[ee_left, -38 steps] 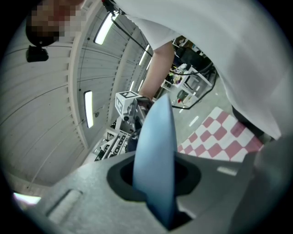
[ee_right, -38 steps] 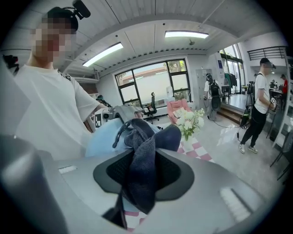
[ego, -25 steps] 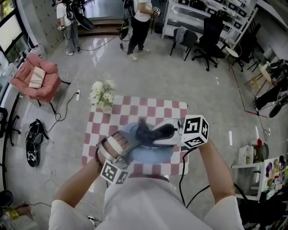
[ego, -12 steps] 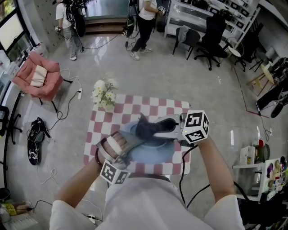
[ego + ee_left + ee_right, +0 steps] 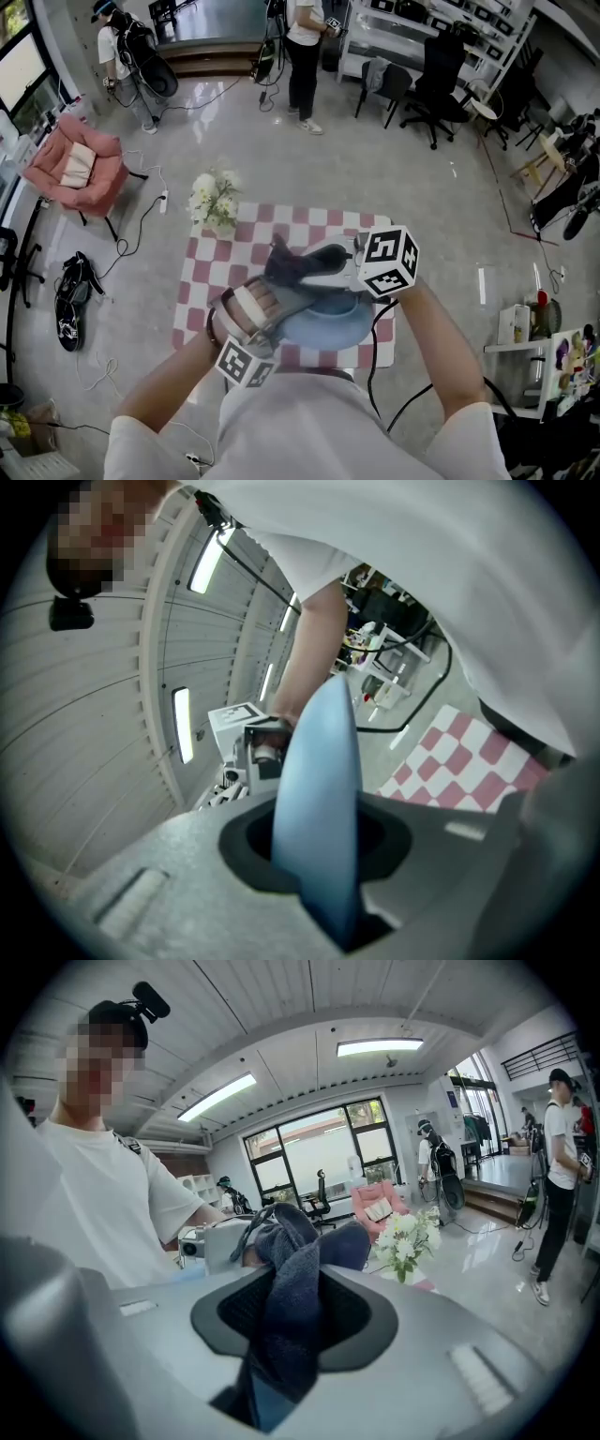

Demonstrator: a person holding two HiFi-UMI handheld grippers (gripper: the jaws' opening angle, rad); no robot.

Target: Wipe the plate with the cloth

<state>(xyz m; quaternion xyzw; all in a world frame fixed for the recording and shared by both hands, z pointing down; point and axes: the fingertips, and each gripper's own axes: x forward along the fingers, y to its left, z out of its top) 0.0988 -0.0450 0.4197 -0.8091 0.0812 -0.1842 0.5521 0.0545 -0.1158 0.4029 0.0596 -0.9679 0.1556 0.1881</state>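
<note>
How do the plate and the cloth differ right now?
The plate is rigid, smooth and light blue, clamped edge-on in the left gripper. The cloth is soft, dark grey and bunched in the right gripper. Both are held over the checkered table.

1. A small table (image 5: 314, 223) is standing at the middle of the frame on a glossy grey floor (image 5: 403, 159) — a red-and-white checked cloth is covering its whole top.
2. A bunch of white flowers (image 5: 212, 199) is sitting at the table's upper-left corner, right by the edge.
3. A cable (image 5: 141, 217) is trailing across the floor left of the table.
</note>
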